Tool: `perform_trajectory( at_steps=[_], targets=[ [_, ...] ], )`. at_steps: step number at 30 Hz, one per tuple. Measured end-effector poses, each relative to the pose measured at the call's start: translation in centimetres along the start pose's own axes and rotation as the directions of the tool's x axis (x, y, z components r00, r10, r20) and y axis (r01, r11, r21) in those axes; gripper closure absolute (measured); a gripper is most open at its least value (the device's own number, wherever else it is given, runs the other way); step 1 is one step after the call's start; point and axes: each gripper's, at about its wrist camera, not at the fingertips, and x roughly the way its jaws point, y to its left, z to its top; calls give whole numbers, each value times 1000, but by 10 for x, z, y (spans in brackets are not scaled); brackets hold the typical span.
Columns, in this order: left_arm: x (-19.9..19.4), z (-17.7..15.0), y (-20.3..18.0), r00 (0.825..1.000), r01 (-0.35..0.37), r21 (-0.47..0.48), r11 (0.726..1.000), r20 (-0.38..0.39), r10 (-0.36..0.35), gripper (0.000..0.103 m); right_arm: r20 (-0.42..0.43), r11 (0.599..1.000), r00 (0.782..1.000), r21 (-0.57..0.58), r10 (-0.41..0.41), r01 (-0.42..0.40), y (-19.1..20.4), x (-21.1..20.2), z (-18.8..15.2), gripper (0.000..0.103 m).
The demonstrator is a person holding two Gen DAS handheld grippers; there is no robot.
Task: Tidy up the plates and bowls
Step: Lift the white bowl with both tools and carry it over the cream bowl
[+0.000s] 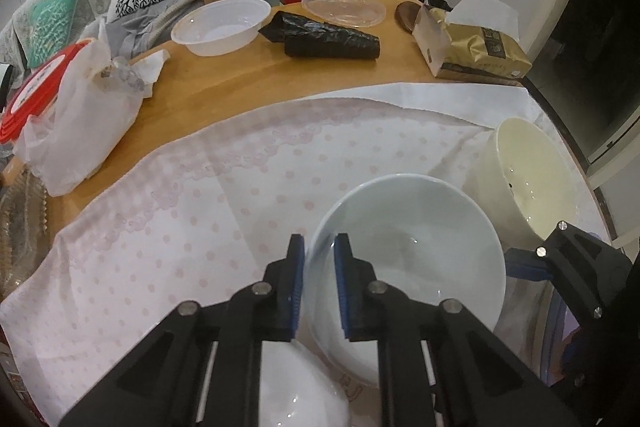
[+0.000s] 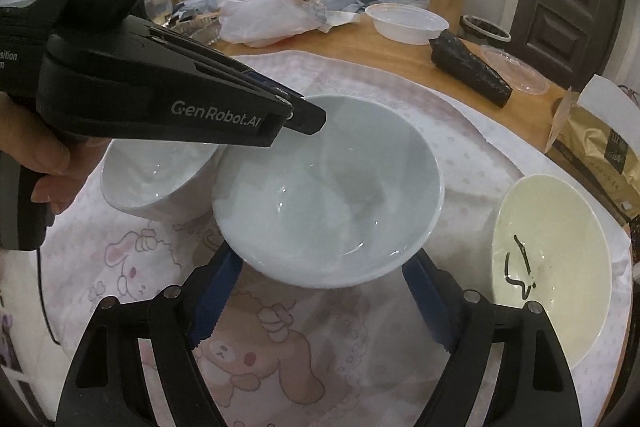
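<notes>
One label, "GenRobot.AI", marks the left gripper (image 2: 308,119).

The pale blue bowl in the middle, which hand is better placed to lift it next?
Left, probably. The left tool is already clamped on the pale blue bowl at its rim, one pad inside and one outside. The right tool stands open beneath its near side, gripping nothing.

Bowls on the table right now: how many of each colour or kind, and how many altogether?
White bowls: 2
Cream bowls: 1
Plastic bowls: 1
Total: 4
</notes>
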Motion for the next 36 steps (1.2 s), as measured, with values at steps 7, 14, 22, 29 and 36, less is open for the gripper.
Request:
perform_trajectory(
  at_steps=[7,14,22,29,36],
  targets=[
    [-4,-8,-9,1000,-11,27,1000,-10,11,91,3,1000,1000,-2,-5,5,-1,-5,-5,26],
    [-10,-21,-27,999,11,68,998,-35,-9,91,-13,1000,1000,-7,-3,3,2,-18,-21,26],
    [-13,-29,-33,999,46,67,997,-32,-44,90,-34,1000,999,-10,19,-19,3,-25,-31,25],
    [-6,-28,-38,999,18,114,993,-43,-14,90,-59,1000,998,-14,24,-25,3,-11,-27,22],
    [3,-30,-42,999,-23,145,989,-44,30,90,-75,1000,997,-2,25,-25,4,-1,-28,22]
  ],
)
